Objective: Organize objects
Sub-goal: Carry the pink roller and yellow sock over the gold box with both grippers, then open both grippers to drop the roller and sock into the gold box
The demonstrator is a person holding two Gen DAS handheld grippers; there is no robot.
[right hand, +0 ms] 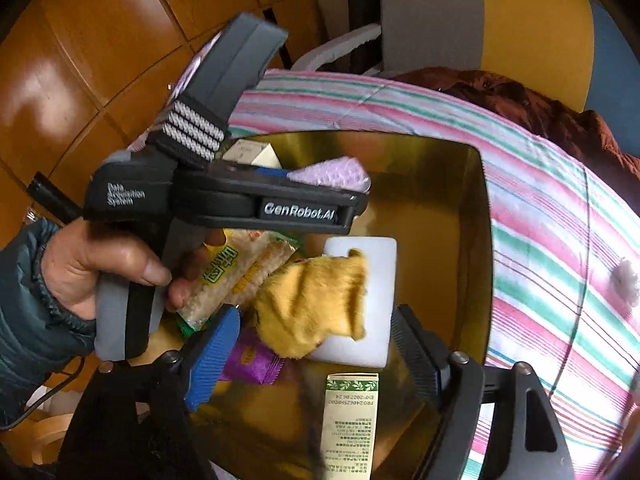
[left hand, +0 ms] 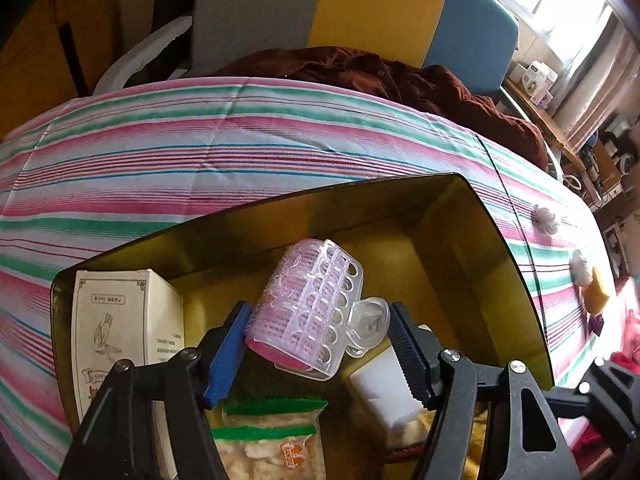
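A gold-lined box [left hand: 460, 208] stands on the striped cloth. My left gripper [left hand: 318, 316] hangs over it, shut on a pink hair roller [left hand: 304, 304] with a clear clip; the blue pads press on the roller's side and the clip's handle. The roller [right hand: 332, 176] also shows in the right wrist view, past a person's hand [right hand: 100, 268] on that gripper's handle. My right gripper [right hand: 316, 316] stands open above the box. Below its fingers a yellow fuzzy thing [right hand: 316, 304], blurred, lies on a white block [right hand: 380, 264], with neither pad touching it.
The box holds a cream carton [left hand: 116, 320], green-topped snack packets [left hand: 272, 440], a purple packet [right hand: 252, 360] and a green-printed carton [right hand: 352, 420]. On the striped cloth [left hand: 200, 152] lie white cotton puffs [left hand: 546, 218], a yellow sponge [left hand: 598, 292] and a brown garment [left hand: 420, 80].
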